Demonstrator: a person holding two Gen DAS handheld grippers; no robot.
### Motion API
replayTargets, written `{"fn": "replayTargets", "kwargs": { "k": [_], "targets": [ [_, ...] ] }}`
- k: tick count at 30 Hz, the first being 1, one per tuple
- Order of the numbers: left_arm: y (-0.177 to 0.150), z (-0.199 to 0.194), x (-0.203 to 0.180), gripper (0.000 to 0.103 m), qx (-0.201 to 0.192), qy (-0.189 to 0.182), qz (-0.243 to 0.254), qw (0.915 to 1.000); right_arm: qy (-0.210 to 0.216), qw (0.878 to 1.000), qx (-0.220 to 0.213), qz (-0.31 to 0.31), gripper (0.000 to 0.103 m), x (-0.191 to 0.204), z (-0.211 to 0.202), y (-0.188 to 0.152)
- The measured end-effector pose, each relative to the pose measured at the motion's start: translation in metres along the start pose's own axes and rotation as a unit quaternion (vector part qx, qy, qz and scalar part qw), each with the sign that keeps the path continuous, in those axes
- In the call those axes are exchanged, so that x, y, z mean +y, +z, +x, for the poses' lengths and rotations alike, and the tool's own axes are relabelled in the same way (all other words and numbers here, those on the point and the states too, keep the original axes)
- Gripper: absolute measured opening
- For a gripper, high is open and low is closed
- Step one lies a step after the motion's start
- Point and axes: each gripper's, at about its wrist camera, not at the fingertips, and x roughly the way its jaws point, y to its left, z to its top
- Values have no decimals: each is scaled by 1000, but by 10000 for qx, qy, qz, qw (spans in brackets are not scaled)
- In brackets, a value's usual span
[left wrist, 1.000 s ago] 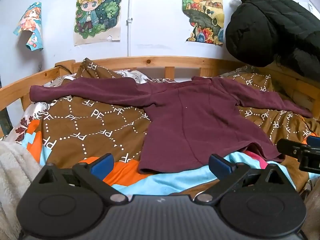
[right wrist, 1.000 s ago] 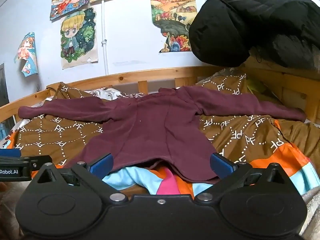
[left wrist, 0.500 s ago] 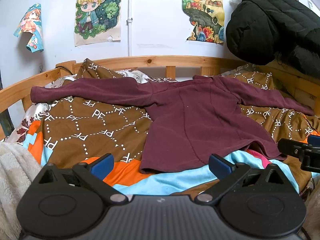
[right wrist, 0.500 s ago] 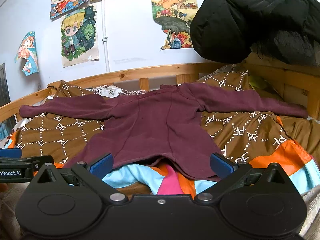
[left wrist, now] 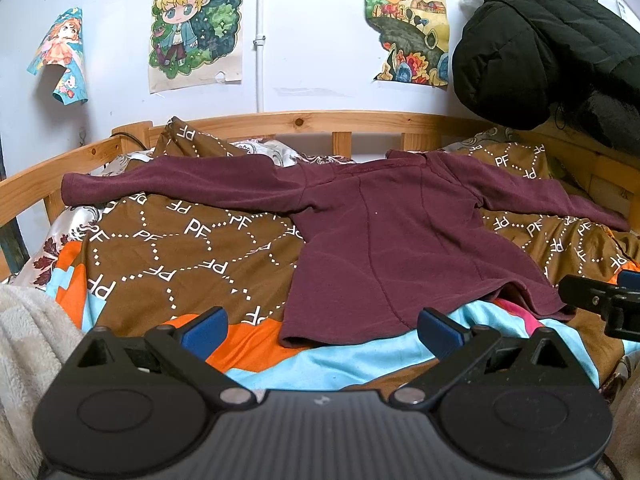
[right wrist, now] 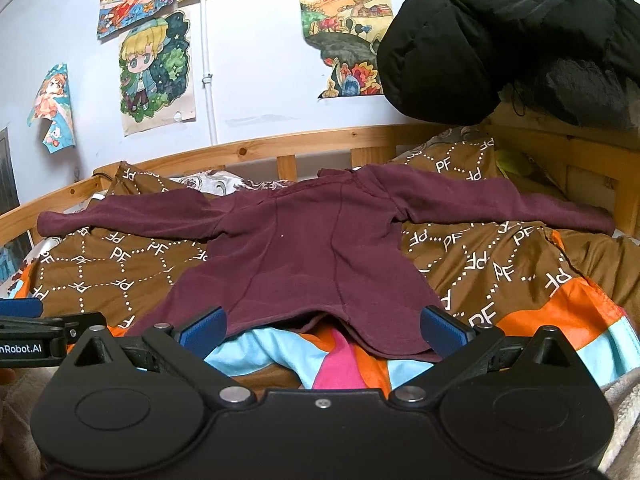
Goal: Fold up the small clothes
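Along the bottom of the left wrist view, left gripper, blue-tipped fingers spread wide, nothing between them. Same in the right wrist view: right gripper low in the frame, blue fingers wide apart and empty, poised just short of the near hem. At the left edge of that view, the other gripper's black side with part of a white printed label. At the lower left of the left wrist view, a fluffy cream blanket.

Just beyond the fingertips, bands of orange, light blue and pink on a quilt, brown farther up with white dotted hexagons and "PF" lettering. Spread flat on the quilt, centre of both frames, a maroon long-sleeved top, hem nearest, both sleeves stretched out sideways, neckline toward the far rail. Hem slightly lifted over a fold of the quilt right of centre.

Behind, a wooden bed rail curving across mid-frame. Upper right, a black puffer jacket. On the white wall, cartoon posters at upper left and centre.
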Motion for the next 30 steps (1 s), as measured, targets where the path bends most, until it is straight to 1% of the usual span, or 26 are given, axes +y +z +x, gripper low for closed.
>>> {"fn": "replayTargets", "kwargs": {
  "k": [7, 11, 15, 21, 30],
  "targets": [
    [-1, 1, 1, 102, 6, 27, 28, 10000, -23, 10000, -18, 44, 103, -1, -3, 0],
    [1, 5, 2, 102, 75, 94, -5, 9999, -53, 9998, -60, 175, 103, -5, -5, 1],
    [1, 4, 4, 102, 59, 117, -1, 9999, -66, 9996, -64, 283, 103, -8, -6, 1],
    [1, 4, 2, 102, 72, 143, 19, 9999, -59, 9997, -69, 223, 103, -5, -7, 0],
    [1, 5, 1, 102, 112, 160, 46, 9998, -119, 9995, -65, 293, 103, -6, -7, 0]
  ]
}}
